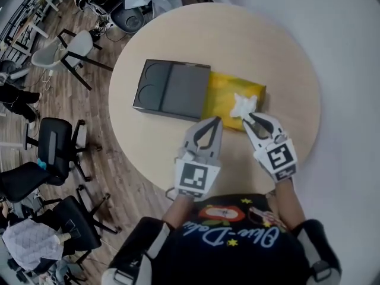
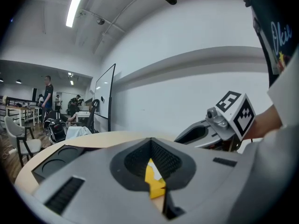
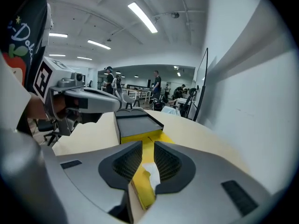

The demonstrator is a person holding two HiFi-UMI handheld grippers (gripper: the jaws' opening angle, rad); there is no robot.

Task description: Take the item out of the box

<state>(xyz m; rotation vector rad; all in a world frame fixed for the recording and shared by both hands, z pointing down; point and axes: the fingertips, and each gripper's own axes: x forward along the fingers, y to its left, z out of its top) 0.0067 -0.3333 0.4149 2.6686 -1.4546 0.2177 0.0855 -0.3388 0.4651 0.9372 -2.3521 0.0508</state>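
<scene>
Right claw (image 1: pixel 252 119) looks pinched on the right end of the yellow tray (image 1: pixel 224 94), with a scrap of white paper (image 1: pixel 243 104) caught between its jaws. Left claw (image 1: pixel 212 122) has its jaws together on the tray's near edge, just beside the grey box (image 1: pixel 172 91). On the round table (image 1: pixel 285 58) the box lies left of centre, and the tray sticks partly out of its right-hand mouth. To my eye the pull should run straight right, level with the table, or the tray may jam. The left claw would do better pinning the box. That paper could tear, so the grip belongs on the tray itself.
</scene>
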